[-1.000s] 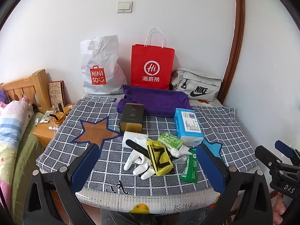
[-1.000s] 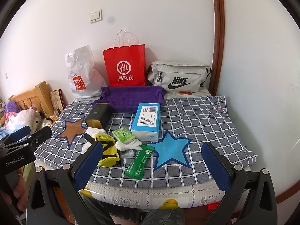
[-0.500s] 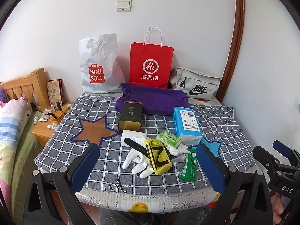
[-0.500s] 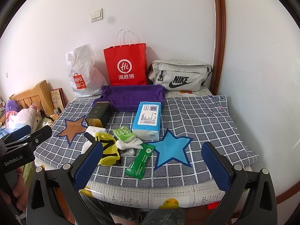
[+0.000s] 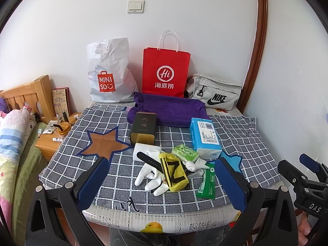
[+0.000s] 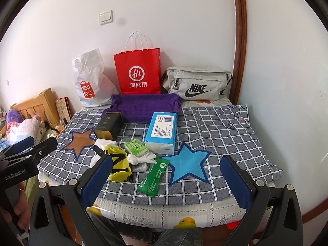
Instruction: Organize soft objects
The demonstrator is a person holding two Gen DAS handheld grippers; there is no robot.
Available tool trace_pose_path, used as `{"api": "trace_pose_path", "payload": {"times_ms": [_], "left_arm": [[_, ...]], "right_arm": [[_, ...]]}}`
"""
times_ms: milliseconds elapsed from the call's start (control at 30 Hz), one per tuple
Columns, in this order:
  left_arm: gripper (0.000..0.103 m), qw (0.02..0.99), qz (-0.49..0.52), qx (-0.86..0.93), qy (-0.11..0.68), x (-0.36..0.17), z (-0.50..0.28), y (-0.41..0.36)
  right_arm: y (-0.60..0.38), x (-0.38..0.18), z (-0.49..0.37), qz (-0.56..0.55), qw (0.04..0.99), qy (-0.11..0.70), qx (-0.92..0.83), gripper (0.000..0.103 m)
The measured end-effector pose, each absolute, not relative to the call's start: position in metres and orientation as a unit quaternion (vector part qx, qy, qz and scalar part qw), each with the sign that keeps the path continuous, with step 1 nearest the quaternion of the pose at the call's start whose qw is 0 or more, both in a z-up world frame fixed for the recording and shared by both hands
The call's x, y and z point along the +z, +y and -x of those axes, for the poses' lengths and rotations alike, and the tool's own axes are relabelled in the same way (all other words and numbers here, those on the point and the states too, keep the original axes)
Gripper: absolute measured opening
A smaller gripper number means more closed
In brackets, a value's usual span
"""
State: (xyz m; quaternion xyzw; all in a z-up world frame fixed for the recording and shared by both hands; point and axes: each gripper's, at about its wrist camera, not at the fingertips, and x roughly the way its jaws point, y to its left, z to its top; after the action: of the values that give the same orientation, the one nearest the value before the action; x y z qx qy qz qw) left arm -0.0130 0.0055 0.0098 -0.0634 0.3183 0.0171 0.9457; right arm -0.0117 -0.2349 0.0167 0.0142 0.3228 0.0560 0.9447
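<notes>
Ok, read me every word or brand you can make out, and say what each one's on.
"MINISO": white plastic bag
"Hi", "海底捞": red paper bag
"NIKE": grey waist bag
"GenRobot.AI": left gripper
"DAS": right gripper, rest cut off
Blue tissue pack, green packet: print too small

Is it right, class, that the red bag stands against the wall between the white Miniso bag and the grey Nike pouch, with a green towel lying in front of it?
Not quite: the towel is purple, not green, as the left wrist view shows. The rest holds: the red bag stands against the wall between the Miniso bag and the Nike pouch.
</notes>
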Motion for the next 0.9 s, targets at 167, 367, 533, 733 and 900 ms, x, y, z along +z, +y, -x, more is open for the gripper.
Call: {"api": "trace_pose_path", "payload": {"times_ms": [167,367,533,733,900], "left_arm": [[0.103,0.946,0.064,0.017,0.318,0.009,0.014,0.006],[0.103,0.946,0.063,0.017,0.318,0.01,0.014,0.008],[0.103,0.944,0.065,0.021,0.322,0.006,0.006,0.011],[0.103,0.934,0.074,0.04,0.348,-0.019,-0.016,0.025],[0.103,0.922,0.082,0.054,0.374,-0.045,-0.028,0.037]], "right_arm": [[-0.235,0.017,0.013,-0.014,0.946,0.319,0.055,0.103],[-0.236,0.017,0.014,-0.018,0.946,0.318,0.058,0.103],[-0.236,0.014,0.013,-0.022,0.945,0.318,0.068,0.103],[-0.234,-0.002,-0.002,-0.017,0.941,0.331,0.071,0.103],[-0.236,-0.027,-0.02,-0.029,0.932,0.354,0.074,0.103]]}}
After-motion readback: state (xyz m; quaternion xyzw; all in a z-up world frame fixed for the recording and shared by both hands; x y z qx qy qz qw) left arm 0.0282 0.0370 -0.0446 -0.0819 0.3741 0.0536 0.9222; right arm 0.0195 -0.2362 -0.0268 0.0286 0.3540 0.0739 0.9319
